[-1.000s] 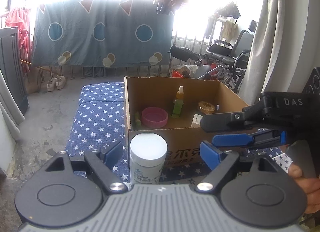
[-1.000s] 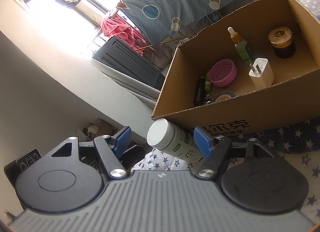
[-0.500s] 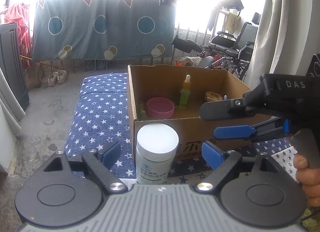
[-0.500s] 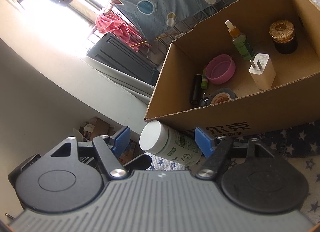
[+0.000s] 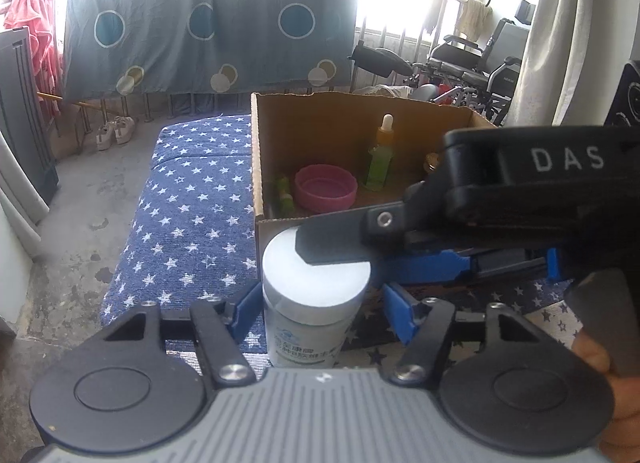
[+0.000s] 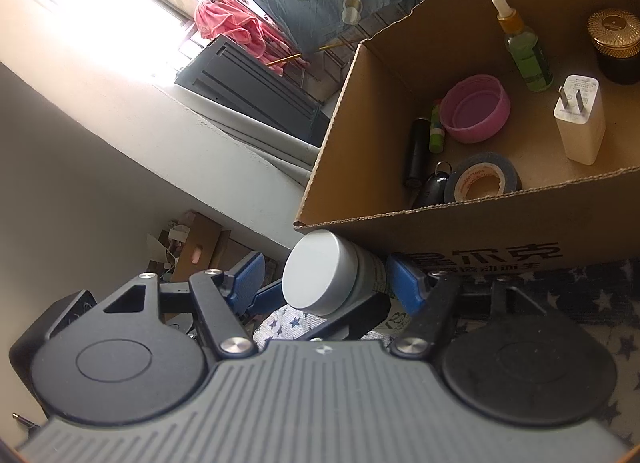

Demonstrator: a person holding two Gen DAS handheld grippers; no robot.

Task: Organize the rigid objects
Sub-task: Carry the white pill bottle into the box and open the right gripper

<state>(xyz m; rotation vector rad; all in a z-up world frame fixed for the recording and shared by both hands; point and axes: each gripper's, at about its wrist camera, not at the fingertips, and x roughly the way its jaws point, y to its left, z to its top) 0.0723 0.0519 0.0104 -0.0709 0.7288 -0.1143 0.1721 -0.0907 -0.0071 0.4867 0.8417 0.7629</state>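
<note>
A white-lidded pill bottle (image 5: pixel 310 303) stands on the star-patterned cloth in front of a cardboard box (image 5: pixel 276 231). My left gripper (image 5: pixel 318 311) is open with the bottle between its blue pads, which stand apart from it. My right gripper (image 6: pixel 326 277) is open too, with the bottle's cap (image 6: pixel 318 277) between its fingers; in the left wrist view it reaches in from the right (image 5: pixel 340 247) across the cap. The box (image 6: pixel 480 239) holds a pink lid (image 6: pixel 476 109), a green dropper bottle (image 6: pixel 526 53), a white charger (image 6: pixel 580 119), a tape roll (image 6: pixel 482 179) and a gold-capped jar (image 6: pixel 616 43).
The blue star-patterned cloth (image 5: pixel 192 223) covers the surface left of the box. Beyond lie concrete floor, a hanging blue sheet (image 5: pixel 208 27), shoes (image 5: pixel 114 131) and a wheelchair (image 5: pixel 472 63) at the back right.
Both grippers have moved in closer around the bottle. The right gripper has slid left, so one finger now overlaps the cap in the left wrist view.
</note>
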